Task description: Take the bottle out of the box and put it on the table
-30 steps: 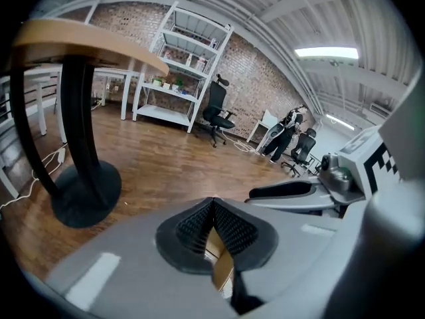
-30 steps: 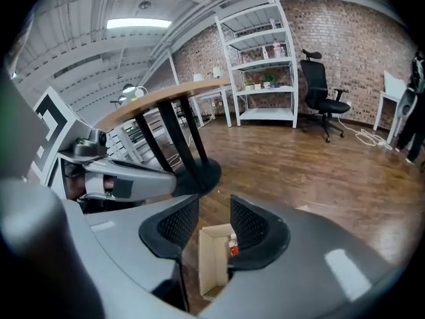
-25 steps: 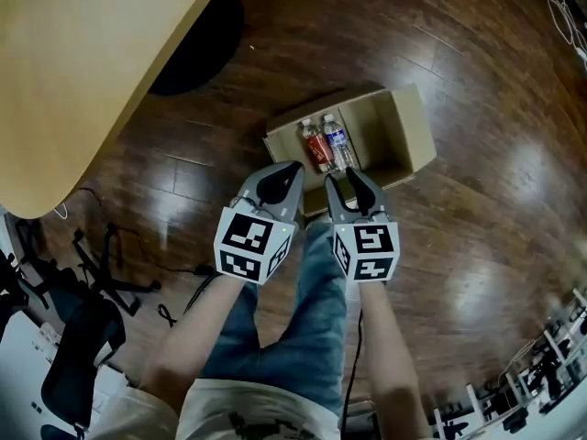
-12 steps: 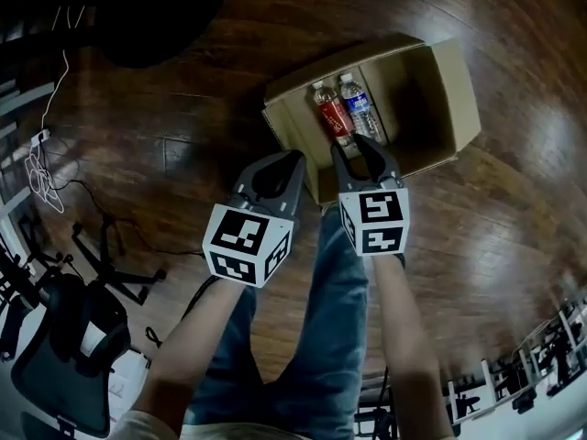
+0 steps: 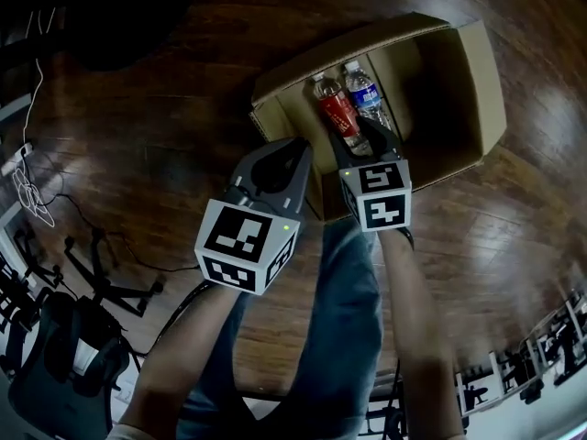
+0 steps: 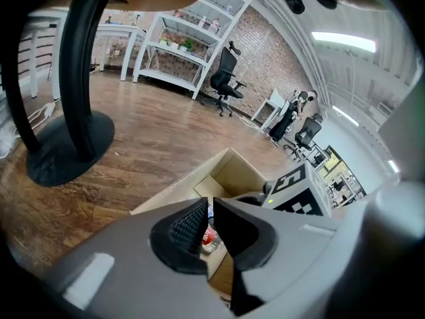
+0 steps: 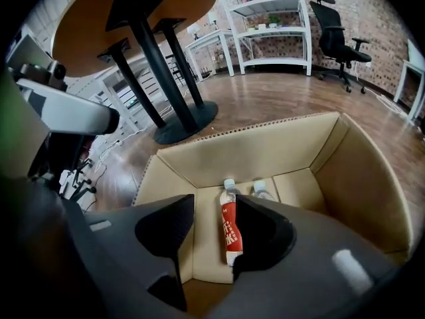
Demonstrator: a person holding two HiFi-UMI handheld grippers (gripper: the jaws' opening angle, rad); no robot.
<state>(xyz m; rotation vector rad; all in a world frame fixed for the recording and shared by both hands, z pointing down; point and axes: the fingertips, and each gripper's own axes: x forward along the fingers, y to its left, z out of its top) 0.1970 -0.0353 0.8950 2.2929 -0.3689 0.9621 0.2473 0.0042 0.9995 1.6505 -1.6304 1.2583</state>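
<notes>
On the floor (image 5: pixel 183 108), cardboard box (image 5: pixel 459 90) holds two bottles lying side by side. Left gripper (image 5: pixel 295 149) pinched together, empty. Right gripper (image 5: pixel 367 145), jaws just opened wider and empty, hovers above red-label bottle (image 5: pixel 337 115): centre it, straddle the waist, clear the blue-label bottle (image 5: pixel 369 99).

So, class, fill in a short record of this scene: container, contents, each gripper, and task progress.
container: cardboard box, open, on the wooden floor
contents: red-label bottle and blue-label bottle, lying side by side
right gripper: over the box, jaws have just been opening, gripping nothing
left gripper: near the box's edge, jaws together, empty
progress: no bottle lifted yet
</notes>
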